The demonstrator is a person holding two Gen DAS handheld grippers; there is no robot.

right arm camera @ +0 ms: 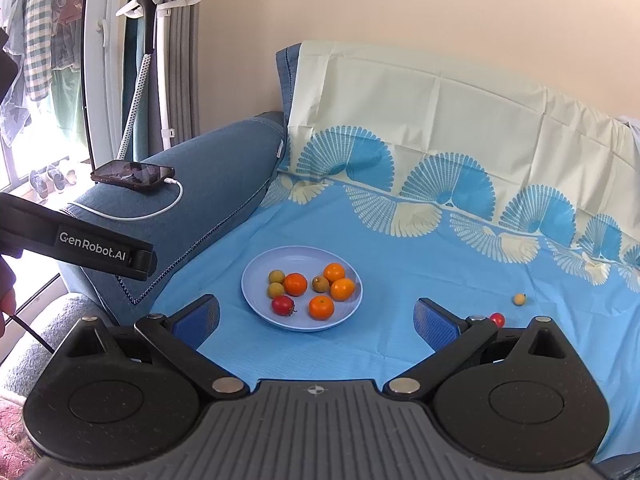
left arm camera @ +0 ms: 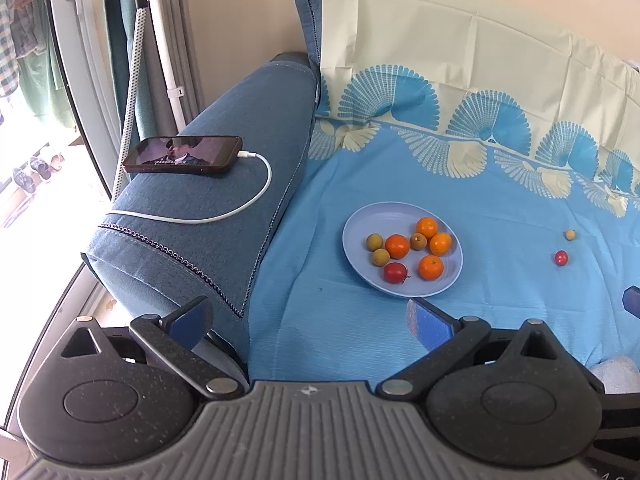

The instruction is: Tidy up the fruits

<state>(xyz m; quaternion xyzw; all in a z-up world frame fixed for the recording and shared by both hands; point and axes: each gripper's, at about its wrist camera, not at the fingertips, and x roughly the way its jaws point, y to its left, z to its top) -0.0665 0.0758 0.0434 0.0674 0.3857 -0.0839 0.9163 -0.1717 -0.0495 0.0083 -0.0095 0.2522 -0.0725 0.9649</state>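
Observation:
A light blue plate (left arm camera: 360, 224) (right arm camera: 256, 280) sits on the blue cloth and holds several oranges, three brown longans and one red tomato. A loose longan (left arm camera: 570, 235) (right arm camera: 519, 299) and a loose red tomato (left arm camera: 561, 257) (right arm camera: 497, 319) lie on the cloth to the plate's right. My left gripper (left arm camera: 310, 322) is open and empty, near the plate's front left. My right gripper (right arm camera: 316, 318) is open and empty, just in front of the plate; the loose tomato is beside its right finger (right arm camera: 436, 324).
A blue sofa armrest (left arm camera: 224, 184) (right arm camera: 216, 184) stands left of the plate, with a phone (left arm camera: 182, 155) (right arm camera: 134, 176) and its white cable on top. The patterned cloth covers the seat and backrest (left arm camera: 460, 60). A garment steamer (right arm camera: 146, 8) and window are at far left.

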